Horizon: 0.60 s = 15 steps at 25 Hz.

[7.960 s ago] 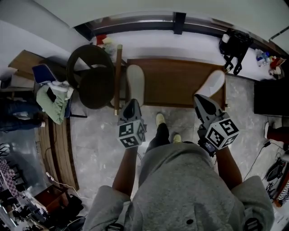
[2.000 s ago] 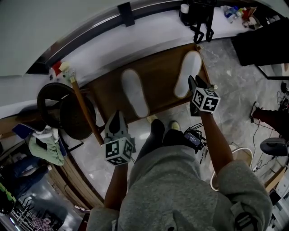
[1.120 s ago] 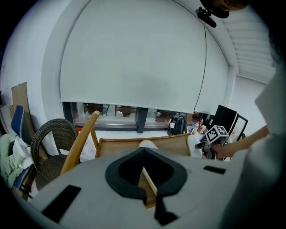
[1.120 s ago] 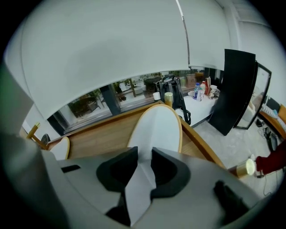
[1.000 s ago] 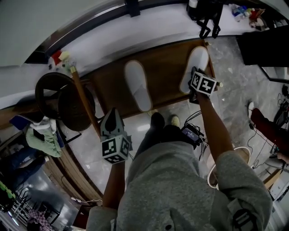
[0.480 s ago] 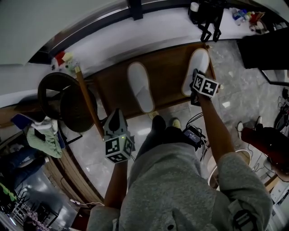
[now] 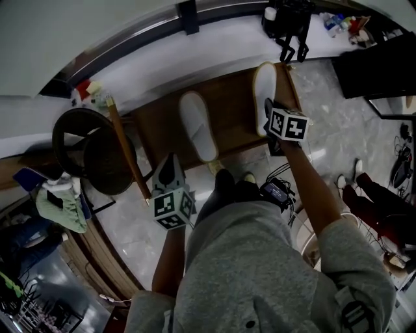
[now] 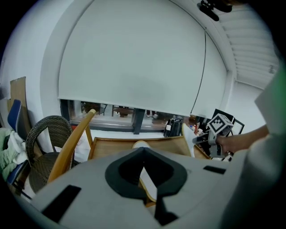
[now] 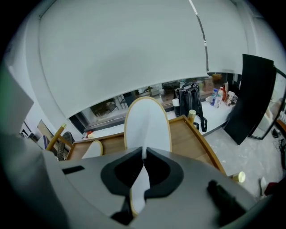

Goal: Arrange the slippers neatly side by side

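Two white slippers are on a low wooden platform (image 7: pixel 234 104). The left slipper (image 7: pixel 198 127) lies flat near the middle. My right gripper (image 7: pixel 268 112) is shut on the heel end of the right slipper (image 7: pixel 263 84), which is raised off the wood and tilted onto its edge. In the right gripper view that slipper (image 9: pixel 147 123) stretches ahead from the shut right gripper (image 9: pixel 144 154), with the left slipper (image 9: pixel 91 150) beyond at the left. My left gripper (image 7: pixel 170 168) hangs shut and empty in front of the platform, short of the left slipper (image 8: pixel 147 181).
A dark wicker chair (image 7: pixel 97 149) and a slanted wooden rail (image 7: pixel 123 149) stand left of the platform. A black bag (image 7: pixel 289 19) sits at its far right corner, a black cabinet (image 7: pixel 377 58) to the right. The person's feet (image 7: pixel 231 177) are at the platform's front edge.
The right gripper has risen with the right slipper, which has come off the platform, tipped onto its edge and shifted left. The left gripper and left slipper have stayed put.
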Each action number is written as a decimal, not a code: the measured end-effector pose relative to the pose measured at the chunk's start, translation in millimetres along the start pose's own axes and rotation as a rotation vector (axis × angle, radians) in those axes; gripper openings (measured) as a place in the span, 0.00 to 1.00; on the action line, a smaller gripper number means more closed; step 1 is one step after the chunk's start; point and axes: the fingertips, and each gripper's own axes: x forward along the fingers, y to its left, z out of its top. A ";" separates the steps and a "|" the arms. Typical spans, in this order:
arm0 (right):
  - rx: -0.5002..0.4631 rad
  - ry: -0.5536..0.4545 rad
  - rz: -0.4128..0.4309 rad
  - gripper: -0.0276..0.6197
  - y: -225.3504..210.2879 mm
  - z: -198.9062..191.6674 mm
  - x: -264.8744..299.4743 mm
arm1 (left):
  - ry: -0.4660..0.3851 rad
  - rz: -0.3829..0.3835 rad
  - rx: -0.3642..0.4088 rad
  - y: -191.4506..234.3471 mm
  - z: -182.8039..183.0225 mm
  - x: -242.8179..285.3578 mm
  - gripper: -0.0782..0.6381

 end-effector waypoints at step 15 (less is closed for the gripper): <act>-0.070 0.160 0.185 0.09 85.5 -50.6 -29.5 | -0.028 0.019 -0.032 -7.7 10.9 -9.0 0.13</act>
